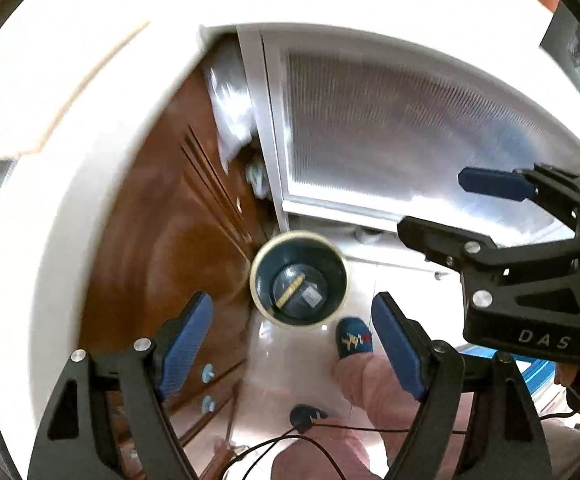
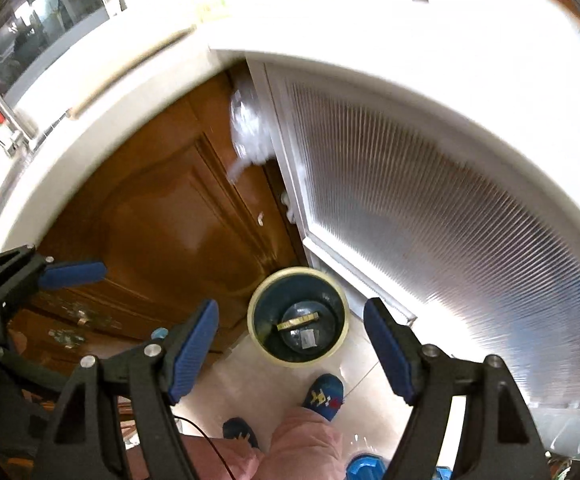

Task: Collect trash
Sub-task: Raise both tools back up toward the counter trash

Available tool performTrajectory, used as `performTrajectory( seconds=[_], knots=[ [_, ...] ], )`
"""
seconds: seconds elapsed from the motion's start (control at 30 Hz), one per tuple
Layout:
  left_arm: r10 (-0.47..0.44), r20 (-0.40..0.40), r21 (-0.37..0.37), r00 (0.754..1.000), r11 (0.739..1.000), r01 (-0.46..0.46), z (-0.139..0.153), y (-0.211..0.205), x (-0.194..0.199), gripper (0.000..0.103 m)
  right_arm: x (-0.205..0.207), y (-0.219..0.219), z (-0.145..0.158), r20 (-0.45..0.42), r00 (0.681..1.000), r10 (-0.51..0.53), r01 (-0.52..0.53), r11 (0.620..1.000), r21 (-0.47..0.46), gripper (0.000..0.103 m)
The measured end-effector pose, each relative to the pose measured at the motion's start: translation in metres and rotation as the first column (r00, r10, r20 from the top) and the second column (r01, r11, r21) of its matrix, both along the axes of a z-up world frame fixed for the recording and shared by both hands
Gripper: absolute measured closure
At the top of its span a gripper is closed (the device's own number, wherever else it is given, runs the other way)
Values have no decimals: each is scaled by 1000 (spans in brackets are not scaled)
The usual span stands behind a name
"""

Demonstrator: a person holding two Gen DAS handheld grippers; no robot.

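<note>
A round bin (image 1: 298,278) with a cream rim and dark blue inside stands on the pale floor, in the corner between a brown wooden cabinet and a ribbed glass door. It also shows in the right wrist view (image 2: 297,316). A small white scrap (image 1: 313,295) and a yellow strip (image 1: 290,289) lie in its bottom. My left gripper (image 1: 291,350) is open and empty, high above the bin. My right gripper (image 2: 291,350) is open and empty too, also above the bin; it shows in the left wrist view (image 1: 429,204) at the right.
A white countertop edge (image 1: 90,128) curves over the brown cabinet (image 1: 162,240). The ribbed glass door (image 2: 429,208) stands to the right. The person's feet in blue slippers (image 2: 323,396) and pink trouser legs are beside the bin. Crumpled clear plastic (image 2: 248,128) hangs in the corner.
</note>
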State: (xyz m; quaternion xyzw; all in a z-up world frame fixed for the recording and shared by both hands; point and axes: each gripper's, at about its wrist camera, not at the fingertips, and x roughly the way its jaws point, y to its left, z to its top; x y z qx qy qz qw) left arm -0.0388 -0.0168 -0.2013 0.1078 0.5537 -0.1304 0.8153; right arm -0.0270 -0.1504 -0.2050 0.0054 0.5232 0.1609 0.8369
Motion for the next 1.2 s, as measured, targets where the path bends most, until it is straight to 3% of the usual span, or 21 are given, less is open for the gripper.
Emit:
performTrajectory(
  seconds=[0.27, 0.47, 0.63, 0.87, 1.2],
  knots=[
    [31, 151, -13, 988, 999, -30, 87, 8, 17, 22, 16, -1, 83, 128, 991, 31, -34, 999, 24, 27],
    [130, 199, -95, 971, 989, -113, 135, 26, 43, 22, 42, 6, 139, 250, 965, 73, -80, 997, 18, 27],
    [224, 208, -158, 952, 968, -193, 153, 41, 80, 22, 77, 3, 170, 321, 940, 113, -121, 993, 3, 27],
    [402, 104, -255, 910, 895, -366, 152, 62, 167, 22, 165, 21, 176, 367, 908, 204, -204, 978, -39, 27],
    [602, -21, -280, 799, 763, -582, 118, 77, 265, 22, 285, 54, 139, 317, 868, 382, -354, 924, -144, 27]
  ],
)
